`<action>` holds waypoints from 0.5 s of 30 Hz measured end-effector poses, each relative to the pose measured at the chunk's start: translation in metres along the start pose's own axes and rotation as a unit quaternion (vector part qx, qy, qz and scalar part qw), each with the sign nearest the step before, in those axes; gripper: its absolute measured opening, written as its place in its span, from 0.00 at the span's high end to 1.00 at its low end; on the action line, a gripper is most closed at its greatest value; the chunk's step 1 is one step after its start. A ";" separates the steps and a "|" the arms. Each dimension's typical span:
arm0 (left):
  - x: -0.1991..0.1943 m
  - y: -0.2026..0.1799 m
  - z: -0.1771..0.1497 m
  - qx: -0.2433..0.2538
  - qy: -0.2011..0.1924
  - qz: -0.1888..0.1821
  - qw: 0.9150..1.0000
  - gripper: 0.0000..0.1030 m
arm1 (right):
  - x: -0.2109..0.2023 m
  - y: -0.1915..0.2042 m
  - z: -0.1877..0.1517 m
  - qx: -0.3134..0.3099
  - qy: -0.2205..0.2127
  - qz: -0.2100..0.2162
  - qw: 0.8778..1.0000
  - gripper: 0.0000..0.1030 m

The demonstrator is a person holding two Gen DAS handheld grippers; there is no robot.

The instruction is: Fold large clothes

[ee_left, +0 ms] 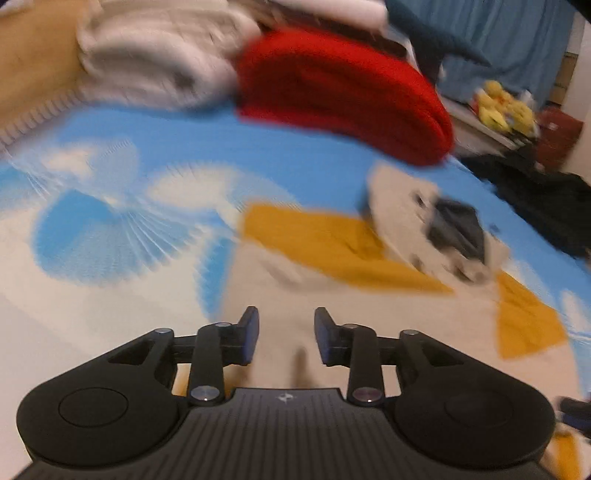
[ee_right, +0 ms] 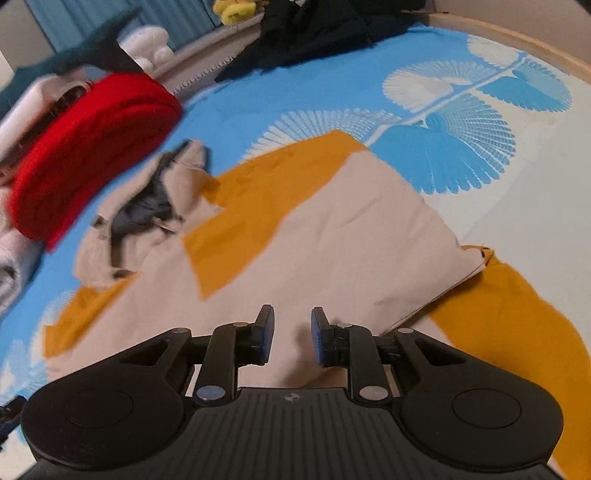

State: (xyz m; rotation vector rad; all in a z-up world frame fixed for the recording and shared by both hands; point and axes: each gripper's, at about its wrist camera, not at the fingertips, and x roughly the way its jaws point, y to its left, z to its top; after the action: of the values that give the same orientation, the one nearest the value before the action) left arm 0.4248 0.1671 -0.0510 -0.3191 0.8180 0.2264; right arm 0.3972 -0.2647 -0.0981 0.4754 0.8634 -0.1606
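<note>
Left gripper (ee_left: pixel 286 338): jaws apart with a clear gap, nothing between the pads; it hangs over beige cloth.
Right gripper (ee_right: pixel 292 336): jaws apart, a narrower gap, gripping nothing; beige fabric lies below it.
Beige and mustard garment (ee_right: pixel 332 236): spread flat on the bed, beige panels folded over mustard ones, a mustard part sticking out at the right (its collar end, with dark grey lining, lies crumpled toward the red bundle).
Bedsheet (ee_right: pixel 461 147): blue and white with a fan-leaf print, under the garment.
Red folded bundle (ee_right: pixel 92 147): on the sheet just beyond the collar end, beside pale folded cloth.
Black clothes (ee_right: pixel 314 33): heaped at the far edge of the bed.
Left view: blurred.
</note>
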 end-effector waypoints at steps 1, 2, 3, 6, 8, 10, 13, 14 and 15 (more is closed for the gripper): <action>0.015 0.003 -0.006 -0.016 0.046 -0.007 0.999 0.64 | 0.012 -0.003 0.000 -0.009 0.021 -0.021 1.000 0.78; 0.030 0.006 -0.013 -0.027 0.092 -0.003 0.995 0.64 | 0.022 -0.004 -0.002 -0.022 0.045 -0.044 0.998 0.78; 0.042 0.008 -0.020 -0.033 0.123 0.004 0.992 0.64 | 0.031 -0.006 -0.005 -0.035 0.069 -0.066 0.995 0.78; 0.041 0.005 -0.020 -0.029 0.119 0.016 0.992 0.64 | 0.036 -0.010 -0.008 -0.034 0.079 -0.075 0.993 0.78; 0.025 -0.004 -0.012 -0.007 0.086 0.010 0.996 0.61 | 0.030 -0.005 -0.007 -0.050 0.070 -0.066 0.994 0.77; 0.014 -0.012 -0.007 0.016 0.056 0.003 0.998 0.54 | 0.025 -0.001 -0.006 -0.057 0.060 -0.062 0.995 0.77; 0.025 -0.018 -0.012 0.034 0.074 0.004 0.997 0.47 | 0.019 0.002 -0.005 -0.064 0.051 -0.060 0.995 0.77; 0.033 -0.014 -0.014 0.025 0.099 0.006 0.995 0.47 | 0.017 0.002 -0.004 -0.065 0.050 -0.061 0.995 0.77; 0.041 -0.009 -0.018 0.008 0.123 0.010 0.992 0.47 | 0.016 0.001 -0.003 -0.064 0.050 -0.061 0.995 0.77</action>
State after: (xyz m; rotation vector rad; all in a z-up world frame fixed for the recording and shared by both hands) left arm 0.4425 0.1551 -0.0914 -0.3274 1.0662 0.2017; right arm 0.4053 -0.2615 -0.1117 0.3120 0.9950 -0.1932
